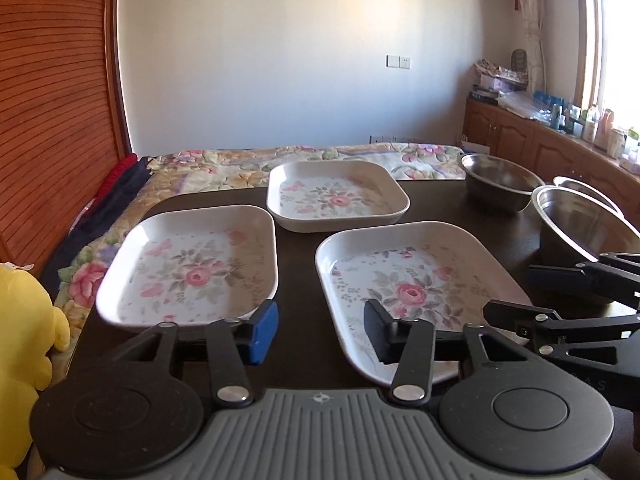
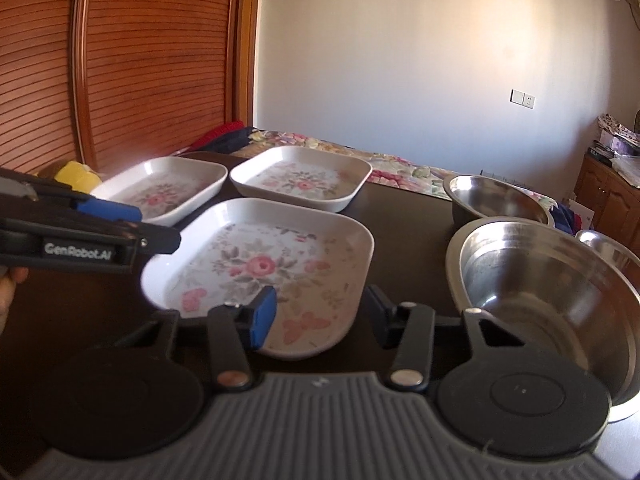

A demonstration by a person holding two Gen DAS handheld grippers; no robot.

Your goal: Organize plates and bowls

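Three white square plates with rose prints lie on the dark table [image 1: 298, 248]: one at the left [image 1: 188, 268], one at the back [image 1: 336, 196], one at the right [image 1: 408, 288]. Three steel bowls stand to the right: a near one [image 2: 540, 280], a far one [image 2: 496, 196], and a third [image 2: 608, 244] partly hidden behind the near one. My left gripper [image 1: 320, 332] is open over the gap between the two near plates. My right gripper [image 2: 320, 314] is open and empty at the front edge of the near plate [image 2: 260, 264], left of the near bowl.
A yellow plush toy [image 1: 24, 340] sits off the table's left edge. A bed with a floral cover [image 1: 240, 164] lies behind the table, and a slatted wooden door [image 1: 52, 120] stands at the left. Wooden cabinets [image 1: 540, 140] line the right wall. A hand [image 2: 8, 292] holds the left gripper [image 2: 148, 224].
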